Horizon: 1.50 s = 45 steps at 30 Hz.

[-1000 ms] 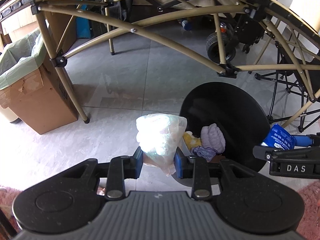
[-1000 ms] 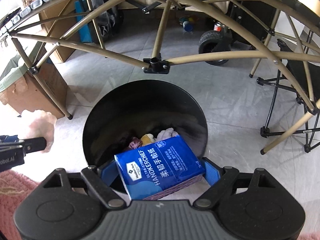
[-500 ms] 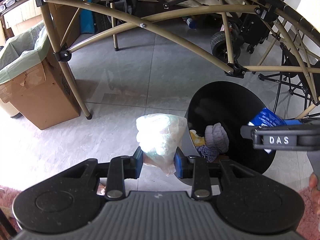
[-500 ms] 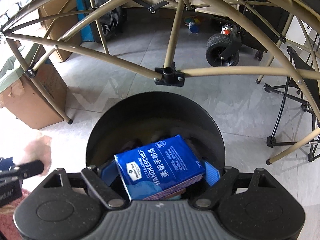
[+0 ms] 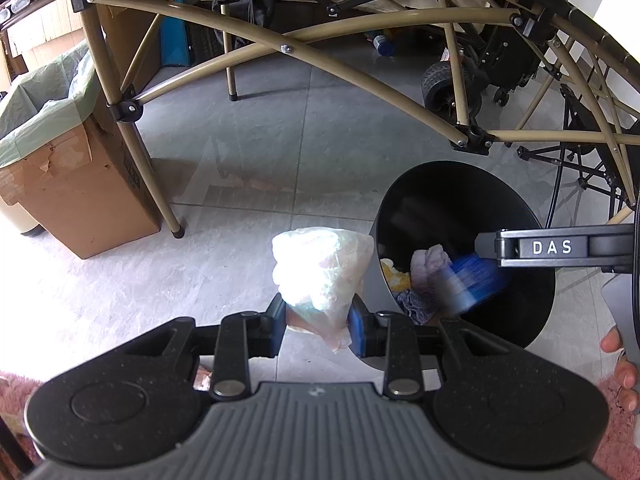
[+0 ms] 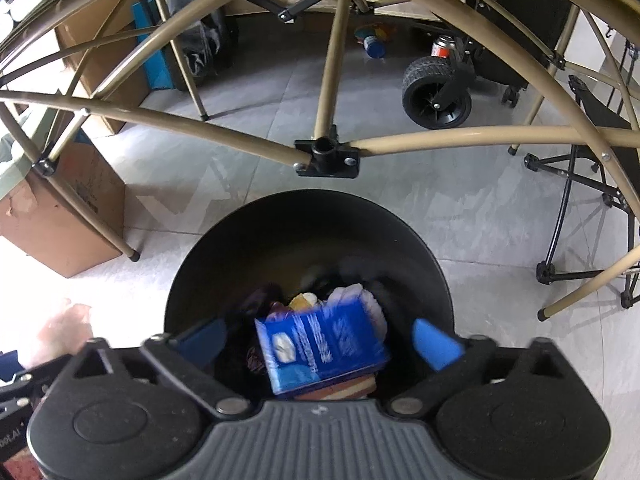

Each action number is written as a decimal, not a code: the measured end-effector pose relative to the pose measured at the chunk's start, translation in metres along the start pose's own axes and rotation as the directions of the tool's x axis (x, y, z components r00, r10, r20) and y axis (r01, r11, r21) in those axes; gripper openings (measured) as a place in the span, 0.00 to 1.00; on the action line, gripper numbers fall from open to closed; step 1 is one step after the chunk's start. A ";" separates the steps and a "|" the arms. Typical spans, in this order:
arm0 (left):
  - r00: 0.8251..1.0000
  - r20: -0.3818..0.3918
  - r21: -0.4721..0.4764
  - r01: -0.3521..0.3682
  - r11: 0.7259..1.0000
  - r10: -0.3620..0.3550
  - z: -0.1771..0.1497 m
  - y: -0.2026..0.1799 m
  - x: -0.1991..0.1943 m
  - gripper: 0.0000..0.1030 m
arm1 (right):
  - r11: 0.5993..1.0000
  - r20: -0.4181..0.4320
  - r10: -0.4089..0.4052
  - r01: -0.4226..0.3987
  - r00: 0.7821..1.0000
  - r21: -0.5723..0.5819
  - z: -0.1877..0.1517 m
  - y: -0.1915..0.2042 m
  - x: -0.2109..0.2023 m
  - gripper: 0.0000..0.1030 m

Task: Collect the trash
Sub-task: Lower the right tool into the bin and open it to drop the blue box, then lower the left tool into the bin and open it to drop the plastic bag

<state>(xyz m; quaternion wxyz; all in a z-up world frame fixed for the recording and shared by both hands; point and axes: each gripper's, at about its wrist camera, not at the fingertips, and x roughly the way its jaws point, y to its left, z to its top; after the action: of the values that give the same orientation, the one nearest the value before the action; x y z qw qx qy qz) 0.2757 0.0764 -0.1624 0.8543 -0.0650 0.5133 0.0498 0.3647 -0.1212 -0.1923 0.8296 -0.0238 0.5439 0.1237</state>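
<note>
Between the blue pads of the left gripper (image 5: 318, 322), a crumpled translucent plastic bag (image 5: 320, 270) is pinched firmly, held above the grey tiled floor (image 5: 256, 168) just left of the black trash bin (image 5: 536, 320). Over that bin, the right gripper (image 6: 318, 342) has its fingers spread wide, touching nothing. Between and below them, a blue handkerchief tissue pack (image 6: 322, 350) shows motion-blurred inside the bin's mouth, free of both pads and above the wadded scraps (image 5: 430, 268) at the bottom. Beyond the bin's far rim, the tan tube frame (image 6: 328, 136) crosses the view. At the floor's left edge, a cardboard box (image 5: 76, 196) lined with a green bag stands beside a frame leg. Farther back is a black wheel (image 6: 436, 96).
</note>
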 end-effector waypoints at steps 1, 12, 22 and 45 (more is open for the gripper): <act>1.000 -0.001 -0.001 0.000 1.000 0.000 0.000 0.000 0.000 0.31 | 1.000 -0.004 -0.003 0.003 1.000 0.002 0.000 0.000 0.001 1.00; 1.000 -0.003 0.001 -0.004 1.000 0.004 0.000 0.000 0.000 0.31 | 1.000 -0.015 -0.006 0.006 1.000 0.000 0.000 0.001 0.003 1.00; 1.000 -0.009 0.021 -0.016 1.000 0.017 -0.001 -0.007 0.002 0.31 | 1.000 0.009 -0.006 0.006 1.000 -0.009 -0.003 -0.003 -0.005 1.00; 1.000 -0.017 0.199 0.007 0.980 -0.003 0.002 -0.080 0.011 0.31 | 0.991 0.080 -0.053 0.043 0.995 0.126 -0.022 -0.078 -0.039 1.00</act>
<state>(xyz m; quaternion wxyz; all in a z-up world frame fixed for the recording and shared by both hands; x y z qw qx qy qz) 0.2947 -0.0025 -0.1661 0.8525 0.0190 0.5224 -0.0045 0.3480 -0.2080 -0.1736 0.8541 0.0199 0.5148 0.0707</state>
